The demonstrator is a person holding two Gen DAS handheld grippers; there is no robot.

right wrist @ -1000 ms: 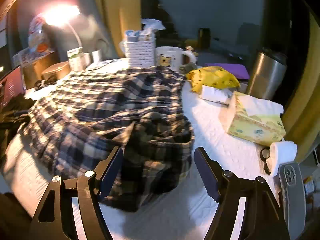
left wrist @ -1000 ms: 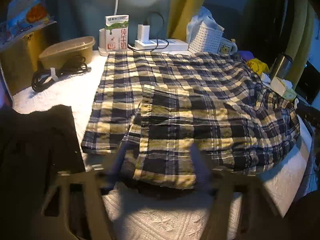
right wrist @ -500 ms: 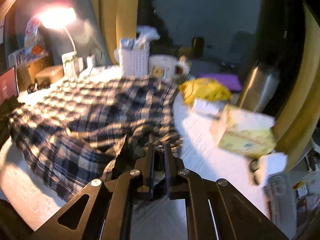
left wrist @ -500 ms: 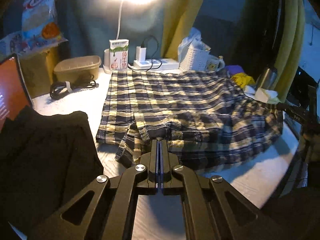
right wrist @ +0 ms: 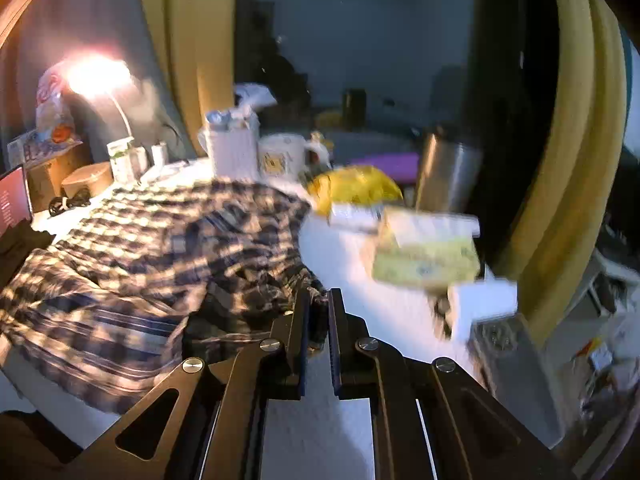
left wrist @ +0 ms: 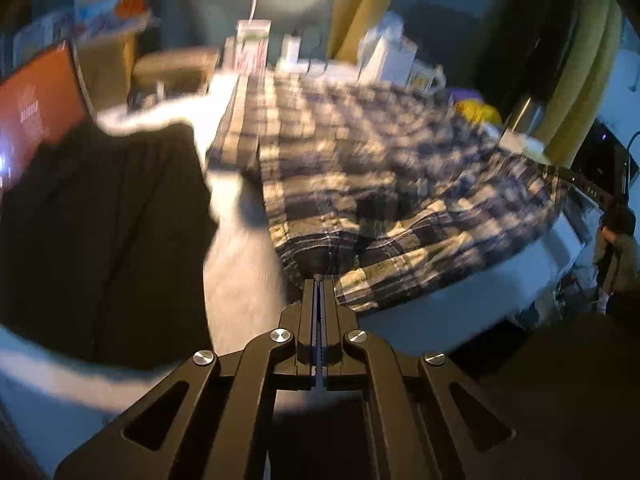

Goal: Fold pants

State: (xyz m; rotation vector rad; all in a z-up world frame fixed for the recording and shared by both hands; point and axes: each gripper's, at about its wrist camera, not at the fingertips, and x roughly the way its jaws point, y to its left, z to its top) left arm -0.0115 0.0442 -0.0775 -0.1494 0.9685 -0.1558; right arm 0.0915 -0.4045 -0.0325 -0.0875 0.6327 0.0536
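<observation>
Left fingers: pressed together on the near hem of the plaid pants (left wrist: 360, 184), a thin edge of cloth nipped at the very tips of the left gripper (left wrist: 319, 280).
Right fingers: closed with a narrow gap, a bunched wad of plaid filling it at the tips of the right gripper (right wrist: 319, 300); clamped on cloth, as far as the blur allows.
Pants: spread over the white table cover (right wrist: 348, 248), reaching from the two grippers at the near edge back toward the white basket (right wrist: 232, 148) at the far edge.
Near the pants: a black garment (left wrist: 100, 232) just left of them; a tissue box (right wrist: 428, 252) and a yellow bag (right wrist: 356, 186) to their right; a steel flask (right wrist: 444, 172) beyond the bag, farther from the pants.
Step in hand: judged to be the start of carrying the near edge up and over toward the basket end.
Doing it well: keep both grips level with each other so the fold line runs straight across the pants, and hold the cloth taut between them so it does not sag.
Lift: raise enough that the carried edge clears the layer lying under it.
Watch-outs: the left bite is thin and could slip; the right wad may drag wrinkles along; the edge should stay off the black garment and the tissue box.
</observation>
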